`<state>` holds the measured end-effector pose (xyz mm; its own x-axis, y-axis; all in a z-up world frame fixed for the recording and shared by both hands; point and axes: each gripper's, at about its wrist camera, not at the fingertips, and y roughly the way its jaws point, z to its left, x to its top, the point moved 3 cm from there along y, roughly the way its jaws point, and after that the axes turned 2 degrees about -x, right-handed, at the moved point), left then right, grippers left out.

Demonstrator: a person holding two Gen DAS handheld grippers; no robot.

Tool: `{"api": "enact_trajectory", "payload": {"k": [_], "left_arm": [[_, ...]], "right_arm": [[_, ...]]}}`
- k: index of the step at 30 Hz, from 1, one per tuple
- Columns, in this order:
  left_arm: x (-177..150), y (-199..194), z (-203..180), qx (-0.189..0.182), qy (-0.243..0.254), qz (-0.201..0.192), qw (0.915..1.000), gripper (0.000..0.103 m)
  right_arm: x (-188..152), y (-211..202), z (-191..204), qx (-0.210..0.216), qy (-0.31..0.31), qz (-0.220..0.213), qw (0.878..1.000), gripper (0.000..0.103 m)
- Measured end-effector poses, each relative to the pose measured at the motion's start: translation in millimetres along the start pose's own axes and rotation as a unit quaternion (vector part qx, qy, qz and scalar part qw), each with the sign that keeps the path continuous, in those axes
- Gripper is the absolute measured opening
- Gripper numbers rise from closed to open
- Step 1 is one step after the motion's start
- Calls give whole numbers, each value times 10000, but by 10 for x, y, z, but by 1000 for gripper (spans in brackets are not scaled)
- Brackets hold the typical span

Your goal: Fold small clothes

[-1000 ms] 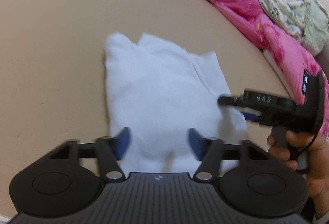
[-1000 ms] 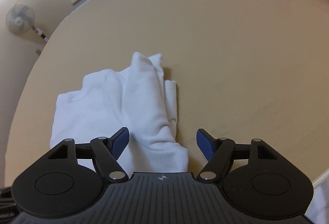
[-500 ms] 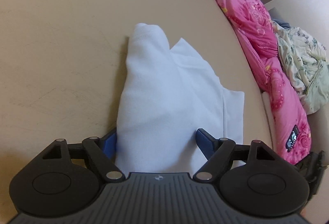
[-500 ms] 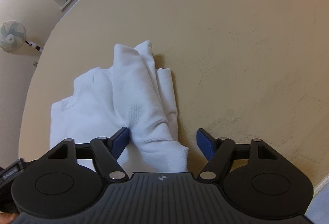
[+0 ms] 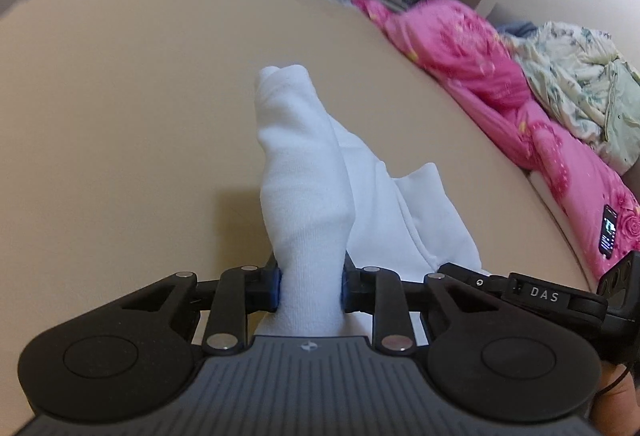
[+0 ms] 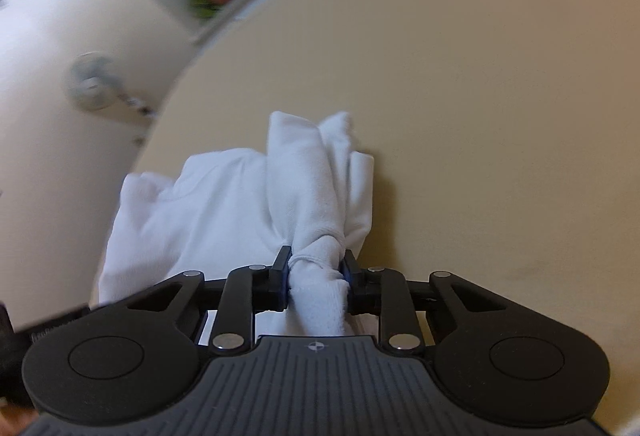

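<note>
While both clamp white garment, right view blurred, perhaps moving.

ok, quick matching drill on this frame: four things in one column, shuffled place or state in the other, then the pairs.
Column 1
1. left gripper
2. white garment
3. pink quilt
4. phone

Column 2
A. heaped along the right edge of the tan surface
B. screen lit, lying on pink fabric
C. shut on a bunched end of cloth
D. pinched at two ends, the rest draped on the tan surface

Pairs: 1-C, 2-D, 3-A, 4-B. The right gripper is also shut on the white garment, at its other end.
</note>
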<state>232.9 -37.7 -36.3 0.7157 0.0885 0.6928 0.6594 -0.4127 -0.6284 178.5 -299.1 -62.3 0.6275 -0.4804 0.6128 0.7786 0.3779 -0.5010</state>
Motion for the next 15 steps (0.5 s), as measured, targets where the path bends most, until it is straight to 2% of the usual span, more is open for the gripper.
{"api": "enact_trajectory", "payload": {"k": [4, 6, 7, 9, 10, 12, 13, 15], "left_arm": [[181, -479, 317, 124, 108, -353, 9992, 33], [214, -671, 556, 313, -1, -543, 9980, 51], [222, -731, 706, 511, -104, -591, 9969, 58], [198, -787, 971, 850, -369, -390, 9949, 59], [176, -873, 1079, 999, -446, -367, 9933, 59], [101, -1076, 1143, 1041, -382, -470, 9927, 59], [32, -1176, 1145, 984, -308, -474, 9935, 59], [-145, -1282, 1133, 906, -128, -384, 9951, 59]], "right_arm": [[-27, 60, 429, 740, -324, -193, 9965, 25], [-80, 118, 627, 1036, -565, -145, 9929, 27], [-105, 173, 675, 1028, -664, -32, 9925, 30], [-174, 332, 686, 470, -951, 254, 9940, 32], [-192, 388, 619, 39, -964, 304, 9949, 32], [-153, 414, 404, -602, -642, 298, 9957, 34], [-112, 383, 318, -668, -429, 255, 9965, 34], [-42, 273, 227, -541, -142, 142, 9983, 34]]}}
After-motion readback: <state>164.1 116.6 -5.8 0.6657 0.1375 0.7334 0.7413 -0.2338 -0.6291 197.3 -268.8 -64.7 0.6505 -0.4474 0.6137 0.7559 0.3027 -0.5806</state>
